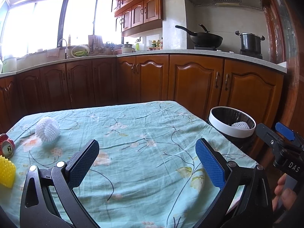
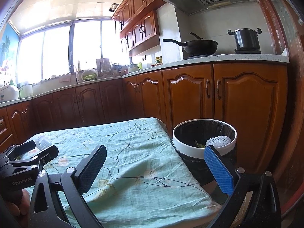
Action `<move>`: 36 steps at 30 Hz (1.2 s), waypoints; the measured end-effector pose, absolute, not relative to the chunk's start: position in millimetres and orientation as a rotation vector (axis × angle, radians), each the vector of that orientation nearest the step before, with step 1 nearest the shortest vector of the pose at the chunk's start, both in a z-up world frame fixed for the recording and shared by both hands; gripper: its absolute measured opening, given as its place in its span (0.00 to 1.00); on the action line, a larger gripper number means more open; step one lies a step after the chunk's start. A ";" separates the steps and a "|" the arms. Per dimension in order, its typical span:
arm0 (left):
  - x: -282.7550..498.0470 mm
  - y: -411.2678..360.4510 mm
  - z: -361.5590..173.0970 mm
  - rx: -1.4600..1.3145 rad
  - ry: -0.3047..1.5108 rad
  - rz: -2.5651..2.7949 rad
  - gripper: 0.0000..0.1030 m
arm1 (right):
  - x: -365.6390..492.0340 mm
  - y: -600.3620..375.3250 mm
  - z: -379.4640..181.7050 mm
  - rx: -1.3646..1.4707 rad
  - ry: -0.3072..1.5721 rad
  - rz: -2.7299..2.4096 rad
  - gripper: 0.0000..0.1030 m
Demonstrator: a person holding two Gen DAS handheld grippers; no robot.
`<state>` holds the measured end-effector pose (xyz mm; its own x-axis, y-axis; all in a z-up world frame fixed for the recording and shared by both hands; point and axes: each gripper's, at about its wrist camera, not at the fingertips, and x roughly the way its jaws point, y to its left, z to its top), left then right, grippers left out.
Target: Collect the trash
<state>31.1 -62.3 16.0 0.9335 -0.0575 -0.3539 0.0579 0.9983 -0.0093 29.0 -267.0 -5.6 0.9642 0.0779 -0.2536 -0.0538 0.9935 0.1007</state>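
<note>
At the far left of the table (image 1: 133,133), in the left wrist view, lies the trash not yet collected: a yellow foam net (image 1: 6,172) at the frame's edge, a crushed red can (image 1: 7,145) just behind it with its top turned toward the camera, and a white foam net (image 1: 47,129) a little further in on the cloth. They sit well apart from the bin — probably because nothing on that side has been cleared yet, while the right half of the floral cloth is bare. The left gripper (image 1: 147,162) hangs over the middle of the table with its jaws spread wide and nothing between them, angled so that the white net lies ahead and to its left; I judge that net the likeliest next pick. The right gripper (image 2: 154,168) is likewise spread and empty, held over the table's right edge with its blue pad just in front of the bin (image 2: 204,153), which stands on the floor against the table's corner, lined with a black bag under a white rim. Inside it a second white net (image 2: 218,141) rests against the far wall beside some green scraps (image 2: 199,144), so part of the job looks done. Writing is scarce: the left tool's body reads "GenRobot.AI" in the right wrist view, the right tool's body shows "DAS" in the left one, and the print on the can is too small to read.
</note>
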 end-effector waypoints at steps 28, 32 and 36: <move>33.2 -62.4 14.9 -0.001 0.374 -0.059 1.00 | 35.8 -267.3 -4.9 0.101 0.274 0.084 1.00; 33.9 -62.1 14.6 0.000 0.377 -0.061 1.00 | 38.4 -268.0 -5.9 0.104 0.279 0.086 1.00; 34.7 -61.7 14.6 -0.001 0.379 -0.063 1.00 | 41.9 -269.9 -6.2 0.107 0.285 0.090 1.00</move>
